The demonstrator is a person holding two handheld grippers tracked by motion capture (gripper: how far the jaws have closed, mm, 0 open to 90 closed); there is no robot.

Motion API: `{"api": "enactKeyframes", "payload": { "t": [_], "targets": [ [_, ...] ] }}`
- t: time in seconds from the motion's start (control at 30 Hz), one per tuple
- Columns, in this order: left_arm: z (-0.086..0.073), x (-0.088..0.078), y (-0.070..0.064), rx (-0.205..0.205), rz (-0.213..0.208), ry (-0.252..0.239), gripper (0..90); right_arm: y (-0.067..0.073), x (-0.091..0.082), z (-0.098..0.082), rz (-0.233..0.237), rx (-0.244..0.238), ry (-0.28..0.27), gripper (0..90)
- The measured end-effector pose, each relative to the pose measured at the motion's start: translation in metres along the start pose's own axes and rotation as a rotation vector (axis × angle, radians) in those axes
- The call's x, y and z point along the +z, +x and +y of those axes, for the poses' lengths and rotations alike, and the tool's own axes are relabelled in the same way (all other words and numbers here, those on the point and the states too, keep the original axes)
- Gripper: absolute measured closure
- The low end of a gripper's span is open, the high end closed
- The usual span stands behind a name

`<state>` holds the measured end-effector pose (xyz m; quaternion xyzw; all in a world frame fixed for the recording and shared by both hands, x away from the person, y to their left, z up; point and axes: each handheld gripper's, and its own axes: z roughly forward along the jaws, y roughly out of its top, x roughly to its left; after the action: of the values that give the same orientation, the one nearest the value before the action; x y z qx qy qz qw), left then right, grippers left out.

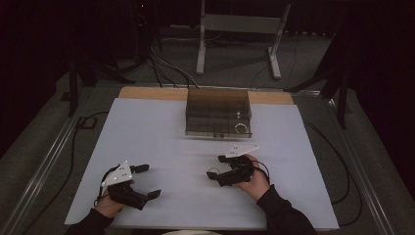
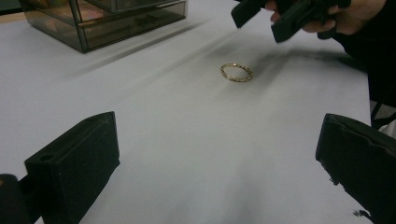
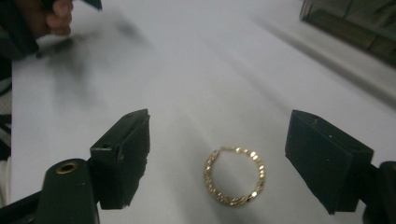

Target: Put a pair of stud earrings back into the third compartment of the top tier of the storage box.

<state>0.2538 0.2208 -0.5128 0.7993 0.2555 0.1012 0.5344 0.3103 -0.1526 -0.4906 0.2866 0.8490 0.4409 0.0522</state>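
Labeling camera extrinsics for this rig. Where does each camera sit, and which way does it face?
High view: above the person's side, facing forward and down on the table; forearms, left tool, right tool.
Left gripper view: on the left tool, facing the bracelet; own open jaws low, right tool beyond.
Right gripper view: on the right tool, bracelet between open jaws.
Shared: both gripper views show bracelet and smoked box.

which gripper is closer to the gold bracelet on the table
Right. The right gripper hovers over the gold bracelet, which lies between its open jaws. The left gripper is open too, farther off, with bare table between it and the bracelet.
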Motion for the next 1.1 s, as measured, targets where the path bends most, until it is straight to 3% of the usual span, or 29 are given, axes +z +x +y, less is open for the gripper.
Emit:
{"api": "enactKeyframes", "payload": {
  "t": [0.17, 0.2, 0.3, 0.5, 0.73, 0.93, 1.1],
  "targets": [
    [0.0, 0.0, 0.0, 0.0, 0.0, 0.0, 0.6, 0.003, 0.004, -0.005, 0.001, -0.014, 0.014, 24.9],
    [0.0, 0.0, 0.0, 0.0, 0.0, 0.0, 0.6, 0.007, 0.009, -0.009, -0.009, -0.044, 0.047, 32.0],
    [0.0, 0.0, 0.0, 0.0, -0.001, -0.001, 0.6, 0.01, 0.013, -0.012, -0.011, -0.069, 0.071, 38.8],
    [0.0, 0.0, 0.0, 0.001, -0.001, -0.001, 0.6, 0.011, 0.021, -0.017, -0.007, -0.088, 0.109, 50.1],
    [0.0, 0.0, 0.0, 0.004, -0.002, 0.002, 0.6, 0.009, 0.027, -0.019, -0.007, -0.098, 0.131, 61.5],
    [0.0, 0.0, -0.001, 0.006, -0.003, 0.003, 0.6, 0.017, 0.033, -0.02, -0.037, -0.176, 0.17, 74.3],
    [0.0, 0.0, 0.0, 0.004, -0.004, 0.001, 0.6, 0.015, 0.034, -0.018, -0.054, -0.188, 0.181, 83.1]
  ]
}}
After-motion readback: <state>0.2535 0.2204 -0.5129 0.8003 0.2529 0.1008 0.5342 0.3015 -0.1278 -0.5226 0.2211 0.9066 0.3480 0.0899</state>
